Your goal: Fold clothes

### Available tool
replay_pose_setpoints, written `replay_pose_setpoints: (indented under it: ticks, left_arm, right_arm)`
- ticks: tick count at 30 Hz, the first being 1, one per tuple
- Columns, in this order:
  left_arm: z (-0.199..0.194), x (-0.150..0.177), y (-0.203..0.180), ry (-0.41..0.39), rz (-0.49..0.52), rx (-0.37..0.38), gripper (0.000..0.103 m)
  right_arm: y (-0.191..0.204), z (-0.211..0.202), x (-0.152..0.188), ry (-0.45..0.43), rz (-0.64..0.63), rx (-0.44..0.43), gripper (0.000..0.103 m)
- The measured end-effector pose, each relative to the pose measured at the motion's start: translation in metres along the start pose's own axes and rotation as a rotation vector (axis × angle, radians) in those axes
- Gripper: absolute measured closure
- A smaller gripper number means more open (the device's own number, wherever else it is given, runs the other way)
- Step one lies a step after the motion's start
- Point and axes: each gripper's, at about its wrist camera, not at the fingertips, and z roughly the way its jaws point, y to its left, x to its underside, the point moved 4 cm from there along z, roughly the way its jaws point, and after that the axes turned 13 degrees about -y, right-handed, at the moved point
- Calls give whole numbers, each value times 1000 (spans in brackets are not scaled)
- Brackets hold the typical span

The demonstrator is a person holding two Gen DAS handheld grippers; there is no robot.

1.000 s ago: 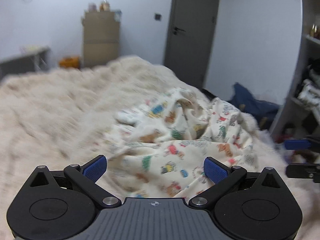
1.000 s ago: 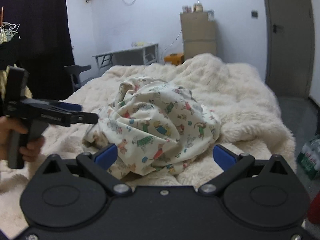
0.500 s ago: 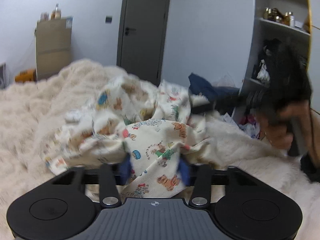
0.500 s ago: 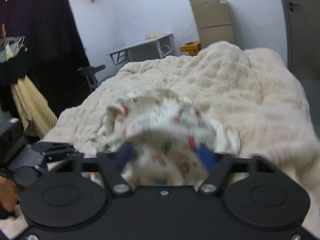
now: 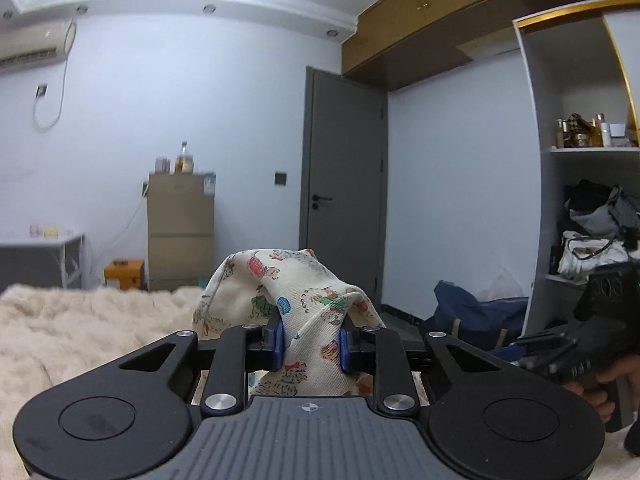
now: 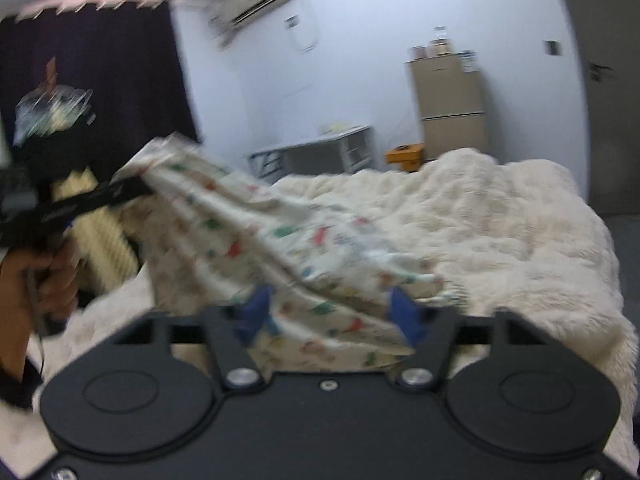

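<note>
Right-wrist view motion-blurred; printed garment smeared, its pattern unreadable.

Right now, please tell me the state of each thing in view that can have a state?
Printed garment: lifted at one end, stretched between both grippers, not yet folded.
Left gripper: shut on the garment, just been closing.
Right gripper: cloth between its fingers, grip unclear from blur, just been opening.
Door: closed.
Fluffy blanket: spread, rumpled.
</note>
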Motion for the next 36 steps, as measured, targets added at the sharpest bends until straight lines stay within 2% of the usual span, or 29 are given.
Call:
replay_pose_setpoints:
  ticks: [2,7,10,12,15,17,20,22,24,27,28,29,30,32,36]
  left_arm:
    - [-2,1,0,-11,-17,3,82]
    - [-14,-22,-7,-73,-14,50,82]
    - [-25,-47,-4,-146,-18,47,82]
    - [-37,-65,3,-201,-30,31,82]
    - [-52,-82,15,-261,-85,-6,82]
    - [-56,-84,22,-274,-137,-28,82]
    - [-58,-84,28,-264,-176,-42,82]
    - [-56,-83,30,-254,-200,-32,82]
    - [-56,-84,33,-248,-211,-24,82]
    - [-58,-85,41,-240,-212,-20,82]
    - [-59,-85,44,-238,-212,-20,82]
    - [-60,-85,46,-236,-213,-20,82]
    - [-62,-85,49,-234,-212,-24,82]
    - [-65,-83,58,-225,-212,-59,82]
    - [-59,-70,72,-182,-212,-139,82]
  right_arm:
    - [9,8,10,42,-68,-4,25]
    - [20,37,38,90,-286,64,23]
    - [5,52,50,97,-336,131,24]
    - [-10,56,53,91,-317,154,24]
    - [-25,51,51,58,-209,87,21]
    - [-27,45,50,29,-168,39,21]
    - [-21,48,48,23,-146,-58,21]
    - [-22,56,49,31,-86,-122,21]
    - [-27,73,52,63,-6,-164,30]
    - [-29,91,52,93,50,-214,33]
    - [-28,93,52,98,73,-238,45]
    - [-25,93,52,102,100,-262,68]
    - [-24,92,51,101,131,-286,79]
    - [-23,76,45,59,175,-300,84]
    - [-43,22,-4,-159,237,-231,85]
